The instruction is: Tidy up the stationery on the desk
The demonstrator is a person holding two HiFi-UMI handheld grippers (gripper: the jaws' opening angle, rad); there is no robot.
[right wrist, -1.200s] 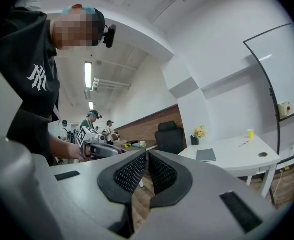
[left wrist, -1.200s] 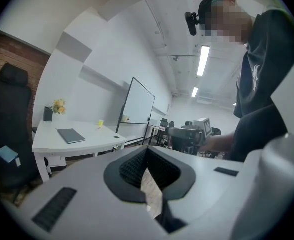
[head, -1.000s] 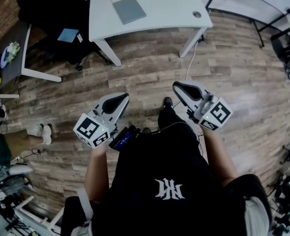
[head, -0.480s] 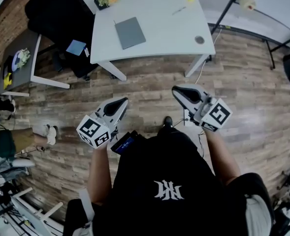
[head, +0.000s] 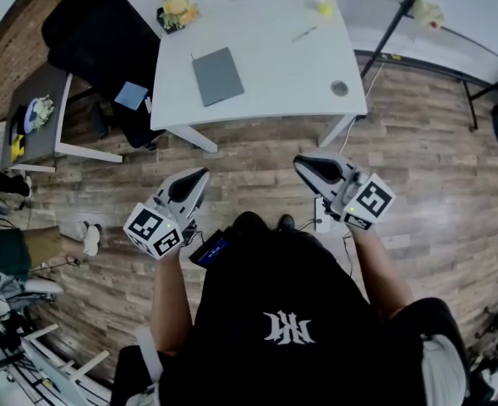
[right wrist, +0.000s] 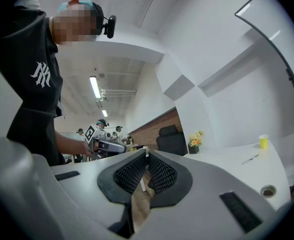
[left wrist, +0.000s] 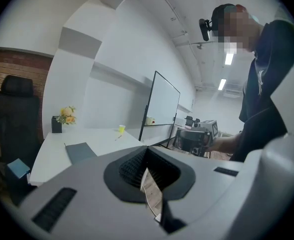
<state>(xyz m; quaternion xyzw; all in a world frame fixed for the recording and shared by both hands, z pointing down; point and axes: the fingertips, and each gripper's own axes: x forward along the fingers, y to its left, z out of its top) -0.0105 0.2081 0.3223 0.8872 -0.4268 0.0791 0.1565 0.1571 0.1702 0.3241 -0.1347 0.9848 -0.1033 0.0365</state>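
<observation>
A white desk (head: 265, 91) stands ahead of me, well beyond both grippers. On it lie a grey notebook (head: 217, 75), a pen (head: 303, 34) and a small yellow cup (head: 325, 6); a black pot with flowers (head: 176, 10) sits at its far left corner. The notebook (left wrist: 80, 151) and cup (left wrist: 121, 129) also show in the left gripper view, the pen (right wrist: 250, 159) and cup (right wrist: 263, 141) in the right gripper view. My left gripper (head: 199, 176) and right gripper (head: 300, 164) hover over the wooden floor, both shut with nothing between the jaws.
A black office chair (head: 96, 49) stands left of the desk, with a blue item (head: 131, 96) beside it. A dark side table (head: 37, 121) is at far left. A whiteboard stand (head: 405, 11) rises to the desk's right. The desk has a round cable hole (head: 340, 88).
My view has tipped forward, so the whole desk with its pen, cup and flowers has come into sight. Both grippers stay shut, in much the same place before my body.
</observation>
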